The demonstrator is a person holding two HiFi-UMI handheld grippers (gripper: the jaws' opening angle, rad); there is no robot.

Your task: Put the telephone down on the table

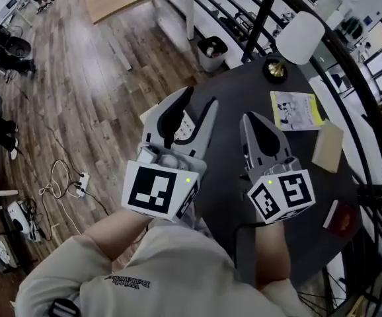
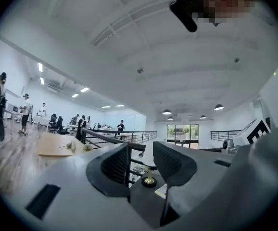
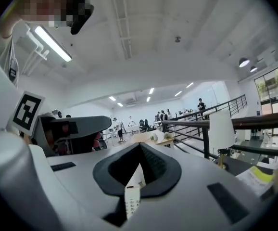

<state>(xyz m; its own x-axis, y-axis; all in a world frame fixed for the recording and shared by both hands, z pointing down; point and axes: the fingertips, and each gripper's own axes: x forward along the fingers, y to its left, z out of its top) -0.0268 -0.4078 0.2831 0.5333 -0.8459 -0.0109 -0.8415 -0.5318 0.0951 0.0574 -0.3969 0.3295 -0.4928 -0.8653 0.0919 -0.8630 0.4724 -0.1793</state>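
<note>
Both grippers are up in front of the camera, high over the dark round table (image 1: 238, 84). The left gripper (image 1: 201, 99) fills the middle left of the head view. Its own view (image 2: 140, 146) shows the jaws standing apart with only railing and a brass lamp base beyond them, so nothing is held. The right gripper (image 1: 250, 116) sits just right of centre, and in its own view (image 3: 139, 147) the pads come together at the tips, clamped on nothing. The telephone (image 1: 188, 123) peeks out white, keypad up, behind the left gripper at the table's left rim. It also shows low in the right gripper view (image 3: 131, 196), through the slot under the pads. It looks set down at the edge, though whether it overhangs I cannot tell. By the look of it this is a light, rigid plastic handset with a smooth shell that would slip under a loose pinch. The best hold would be across its narrow sides about mid-length, clear of the keys. A yellow booklet (image 1: 295, 109) lies further right.
</note>
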